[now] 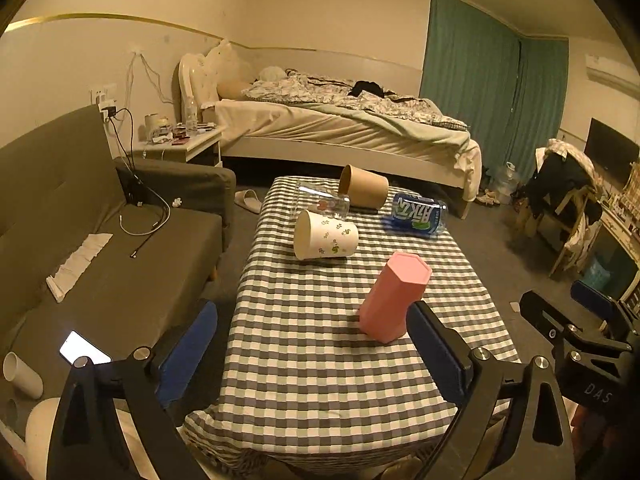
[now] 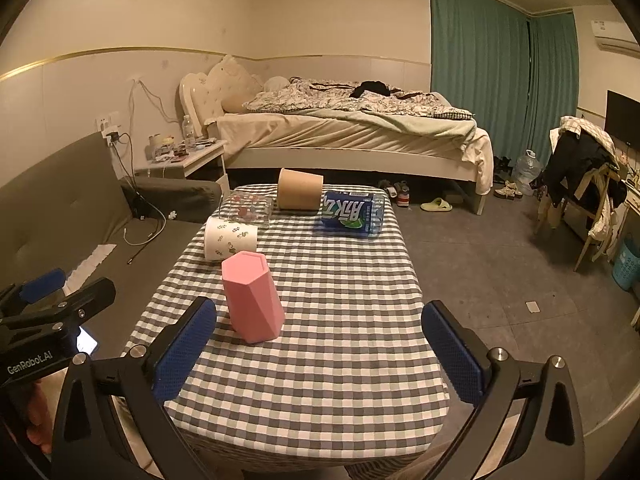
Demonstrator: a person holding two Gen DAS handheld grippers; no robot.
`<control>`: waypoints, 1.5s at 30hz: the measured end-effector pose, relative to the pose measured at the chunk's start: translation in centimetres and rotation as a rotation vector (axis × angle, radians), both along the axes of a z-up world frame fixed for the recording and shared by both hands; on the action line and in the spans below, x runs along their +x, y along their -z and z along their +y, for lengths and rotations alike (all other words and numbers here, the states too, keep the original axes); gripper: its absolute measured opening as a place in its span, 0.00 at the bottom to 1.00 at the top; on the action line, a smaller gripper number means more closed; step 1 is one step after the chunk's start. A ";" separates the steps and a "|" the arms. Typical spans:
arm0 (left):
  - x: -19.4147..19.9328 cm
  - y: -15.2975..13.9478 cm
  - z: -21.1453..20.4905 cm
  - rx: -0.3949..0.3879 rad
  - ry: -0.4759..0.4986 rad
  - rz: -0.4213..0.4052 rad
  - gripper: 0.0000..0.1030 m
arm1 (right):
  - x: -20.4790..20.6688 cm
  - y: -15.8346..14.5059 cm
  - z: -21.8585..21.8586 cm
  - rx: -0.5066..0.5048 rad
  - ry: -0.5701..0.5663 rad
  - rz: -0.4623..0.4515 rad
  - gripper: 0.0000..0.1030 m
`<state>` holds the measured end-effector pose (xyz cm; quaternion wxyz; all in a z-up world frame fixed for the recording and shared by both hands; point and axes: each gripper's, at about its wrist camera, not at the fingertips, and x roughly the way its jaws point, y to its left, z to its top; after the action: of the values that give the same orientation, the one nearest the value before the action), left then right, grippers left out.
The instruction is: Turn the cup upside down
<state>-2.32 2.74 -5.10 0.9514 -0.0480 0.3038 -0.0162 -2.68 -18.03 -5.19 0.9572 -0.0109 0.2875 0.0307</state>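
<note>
A pink faceted cup (image 1: pixel 394 297) (image 2: pixel 252 295) stands on the checked tablecloth (image 1: pixel 320 360) (image 2: pixel 340 320), closed end up. My left gripper (image 1: pixel 316 344) is open and empty at the table's near edge, its right finger (image 1: pixel 436 350) close beside the pink cup. My right gripper (image 2: pixel 320 350) is open and empty, with the pink cup ahead and to the left, near its left finger (image 2: pixel 184 346). Farther back lie a white leaf-print cup (image 1: pixel 324 235) (image 2: pixel 230 237), a clear glass (image 1: pixel 324 200) (image 2: pixel 248 210), a brown paper cup (image 1: pixel 362 186) (image 2: pixel 300 190) and a blue cup (image 1: pixel 418 214) (image 2: pixel 352 211), all on their sides.
A grey sofa (image 1: pixel 80 240) (image 2: pixel 60 208) with cables and a lit phone (image 1: pixel 82 350) stands left of the table. A bed (image 1: pixel 340 120) (image 2: pixel 352 128) is behind it. A chair with clothes (image 1: pixel 568 196) (image 2: pixel 584 176) stands at the right. Each view shows the other gripper at its edge.
</note>
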 end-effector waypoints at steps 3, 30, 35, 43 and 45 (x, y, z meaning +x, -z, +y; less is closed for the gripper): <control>0.0 0.0 0.0 0.000 -0.004 0.002 0.96 | 0.1 0.1 0.1 -0.001 0.003 0.003 1.00; 0.0 0.0 0.4 0.015 -0.035 0.005 0.96 | 0.4 0.8 0.2 -0.003 0.002 0.021 1.00; 0.2 0.0 0.6 0.003 -0.051 0.013 0.96 | 0.4 0.8 0.4 -0.014 -0.005 0.020 1.00; 0.3 0.0 0.4 0.009 -0.050 0.009 0.96 | 0.5 0.8 0.5 -0.016 -0.005 0.021 1.00; 0.4 0.0 0.3 0.013 -0.050 0.010 0.96 | 0.6 0.7 0.5 -0.016 -0.004 0.020 1.00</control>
<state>-1.94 3.06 -5.12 0.9502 -0.0496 0.3074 0.0097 -2.12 -17.54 -5.93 0.9540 -0.0188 0.2975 0.0306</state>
